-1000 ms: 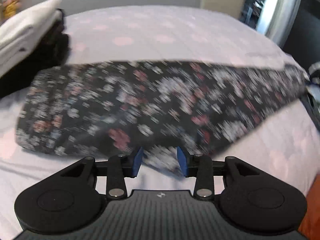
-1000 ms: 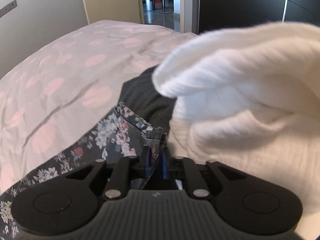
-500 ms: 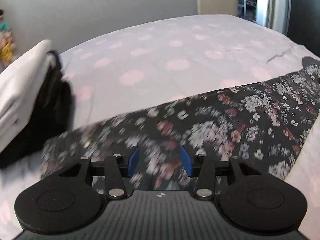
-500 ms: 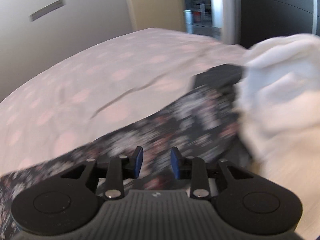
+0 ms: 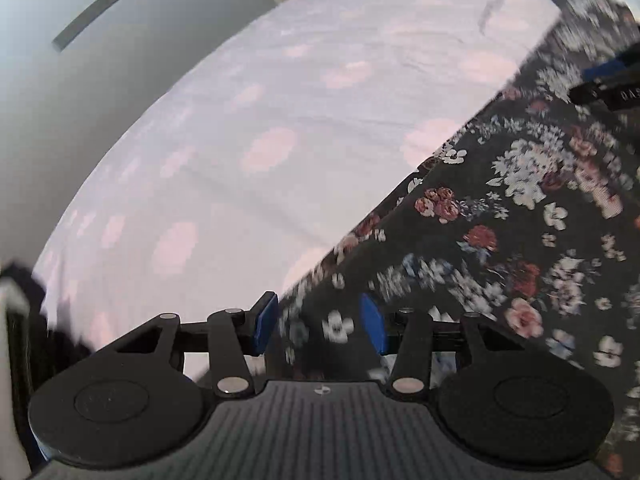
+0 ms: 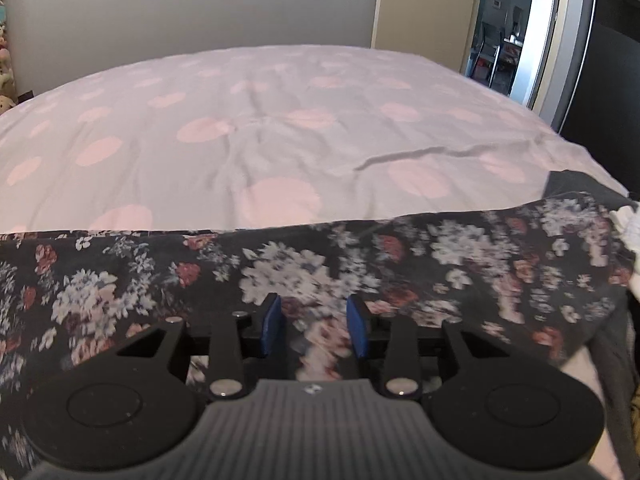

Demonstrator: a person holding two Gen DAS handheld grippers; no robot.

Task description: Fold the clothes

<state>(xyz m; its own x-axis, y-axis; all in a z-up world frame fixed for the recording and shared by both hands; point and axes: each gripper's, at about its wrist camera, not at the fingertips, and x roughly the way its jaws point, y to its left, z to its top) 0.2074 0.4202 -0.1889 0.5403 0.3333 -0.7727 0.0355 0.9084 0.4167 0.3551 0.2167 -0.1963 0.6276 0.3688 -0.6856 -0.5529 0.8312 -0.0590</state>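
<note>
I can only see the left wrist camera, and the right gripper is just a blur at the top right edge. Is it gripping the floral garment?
Observer: No. In the right wrist view the right gripper has its jaws apart and opening. The floral garment lies under them, and the pads are not pressing on it.
Operator: Is anything lying at that end of the garment?
Observer: Yes, a white garment shows at the picture's right edge, at the floral garment's end.
Operator: What is beyond the bed on that side?
Observer: An open doorway, past the far right corner of the spotted bedsheet.
</note>
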